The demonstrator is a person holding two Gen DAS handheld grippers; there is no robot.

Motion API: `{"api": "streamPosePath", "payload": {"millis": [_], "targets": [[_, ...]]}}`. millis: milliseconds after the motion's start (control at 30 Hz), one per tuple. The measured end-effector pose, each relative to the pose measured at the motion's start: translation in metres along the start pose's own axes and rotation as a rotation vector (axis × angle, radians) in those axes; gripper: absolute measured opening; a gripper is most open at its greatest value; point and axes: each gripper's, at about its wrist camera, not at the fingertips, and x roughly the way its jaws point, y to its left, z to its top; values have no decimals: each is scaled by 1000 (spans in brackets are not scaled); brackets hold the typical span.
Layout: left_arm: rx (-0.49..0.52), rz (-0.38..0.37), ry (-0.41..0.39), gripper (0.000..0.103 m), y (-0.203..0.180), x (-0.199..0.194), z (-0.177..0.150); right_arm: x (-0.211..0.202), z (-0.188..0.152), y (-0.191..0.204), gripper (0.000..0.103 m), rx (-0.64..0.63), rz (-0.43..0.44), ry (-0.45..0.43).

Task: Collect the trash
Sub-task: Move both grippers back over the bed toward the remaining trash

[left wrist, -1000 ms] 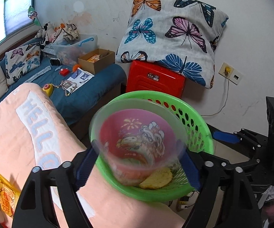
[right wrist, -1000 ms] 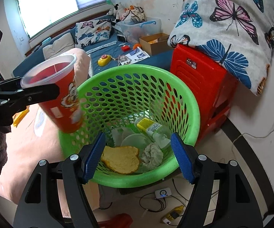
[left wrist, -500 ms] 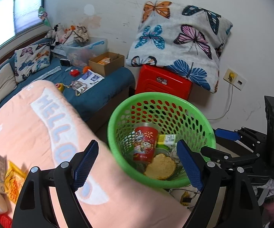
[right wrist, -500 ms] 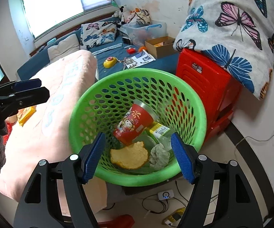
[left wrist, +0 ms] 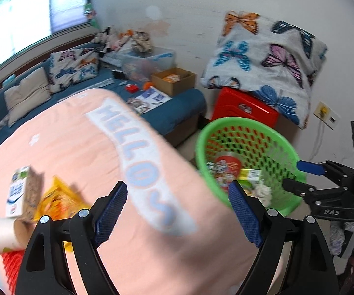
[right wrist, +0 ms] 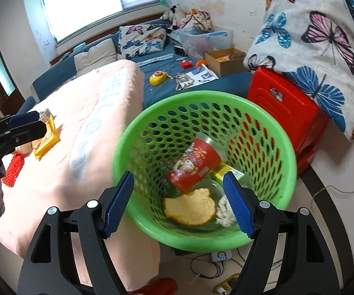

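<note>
A green basket (right wrist: 285,147) holds a red cartoon cup (right wrist: 194,164) on its side, a yellow bread piece (right wrist: 189,207), a crumpled tissue (right wrist: 224,211) and a bottle. The basket (left wrist: 287,145) also shows in the left wrist view. My right gripper (right wrist: 179,201) is open and empty over the basket's near rim. My left gripper (left wrist: 177,211) is open and empty above the pink blanket (left wrist: 78,152). On the blanket to its left lie a milk carton (left wrist: 21,191), a yellow snack bag (left wrist: 59,201), a paper cup (left wrist: 1,232) and a red item (left wrist: 11,263).
A red plastic stool (right wrist: 285,108) with a butterfly pillow (right wrist: 324,39) stands behind the basket. A blue bed (right wrist: 201,81) carries a cardboard box (right wrist: 226,60), a clear bin, papers and toys. Cables and a socket strip (right wrist: 220,255) lie on the floor.
My left gripper opened and dropped the red cup into the basket, then swung left over the pink blanket toward the trash there. The right gripper stayed over the basket.
</note>
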Motion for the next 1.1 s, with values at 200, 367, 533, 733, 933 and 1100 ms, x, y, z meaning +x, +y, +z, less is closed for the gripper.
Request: {"api": "streamPosePath", "payload": {"millis": [200, 367, 533, 733, 933, 1100], "targets": [[-70, 97, -13, 81, 47, -15, -11, 11, 9, 24, 76, -48, 33, 10], [-146, 174, -22, 81, 91, -31, -22, 21, 15, 52, 76, -100, 72, 24], [-225, 249, -38, 81, 133, -51, -36, 31, 20, 82, 76, -149, 117, 34], [-299, 321, -31, 81, 173, -71, -60, 38, 27, 116, 76, -214, 159, 40], [-343, 369, -8, 81, 196, -86, -84, 50, 33, 148, 76, -264, 207, 53], [-369, 389, 21, 81, 206, -93, -103, 61, 38, 180, 76, -320, 257, 62]]}}
